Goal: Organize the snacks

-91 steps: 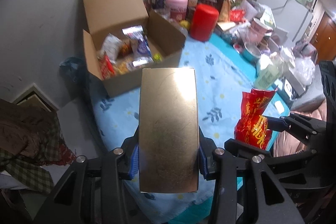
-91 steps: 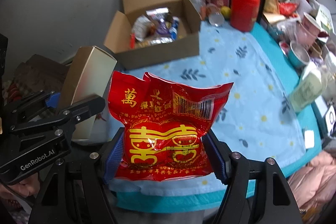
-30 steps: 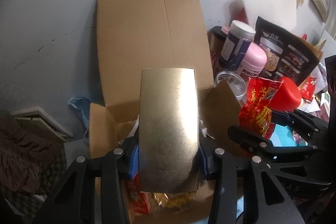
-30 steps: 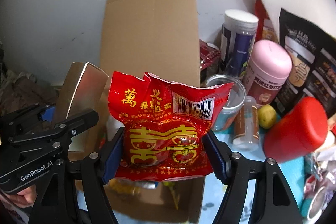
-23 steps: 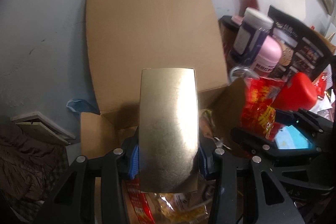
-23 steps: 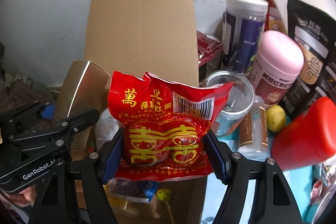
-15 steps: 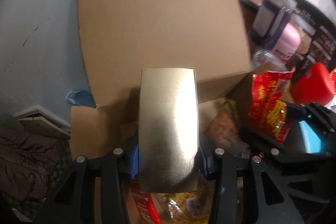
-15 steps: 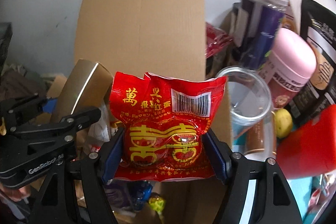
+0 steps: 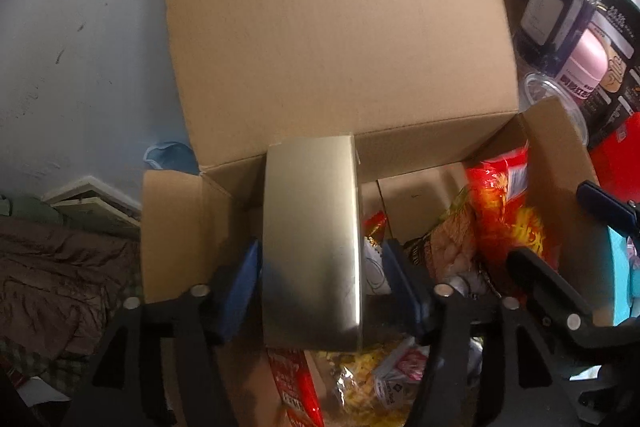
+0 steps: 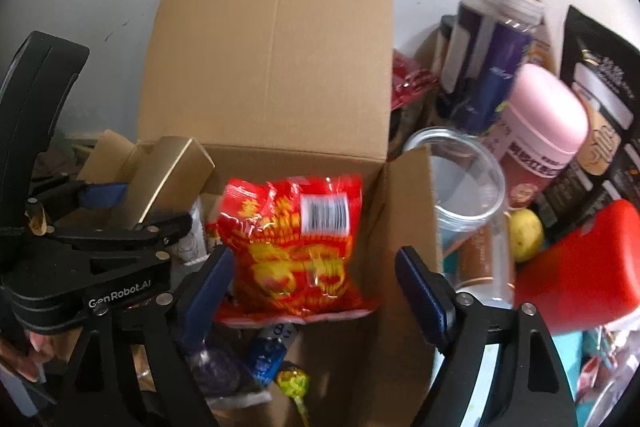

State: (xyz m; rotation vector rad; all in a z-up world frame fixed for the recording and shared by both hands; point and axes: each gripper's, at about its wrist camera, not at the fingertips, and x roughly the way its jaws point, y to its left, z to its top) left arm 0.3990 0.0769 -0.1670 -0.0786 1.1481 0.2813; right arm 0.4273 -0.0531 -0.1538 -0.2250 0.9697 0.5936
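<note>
Over the open cardboard box (image 9: 340, 39) both grippers hung side by side. One gold box (image 9: 310, 243) stood upright between the fingers of the left gripper (image 9: 320, 283); the blue pads (image 9: 236, 277) were spread slightly, one near its left side, the other clearly apart from its right side, so the claw looked parted and no longer clamped. One red snack bag (image 10: 296, 247) sat inside the carton by its right wall, between the wide-spread fingers of the right gripper (image 10: 316, 287), which touched it on neither side. Beneath them the carton held several loose snacks, too jumbled to count: a yellow packet (image 9: 364, 387), a blue wrapper (image 10: 266, 355), one green lollipop (image 10: 294, 383). The tall back flap rose against the wall. To the right of the carton stood one pink-lidded jar (image 10: 540, 131), one white-capped dark canister (image 10: 488, 55), one clear plastic cup (image 10: 460, 179), one red container (image 10: 580, 267), one yellow fruit (image 10: 524, 235) and a black pouch (image 10: 600, 75), crowding that side closely. The carton's right flap stood between them and the bag.
</note>
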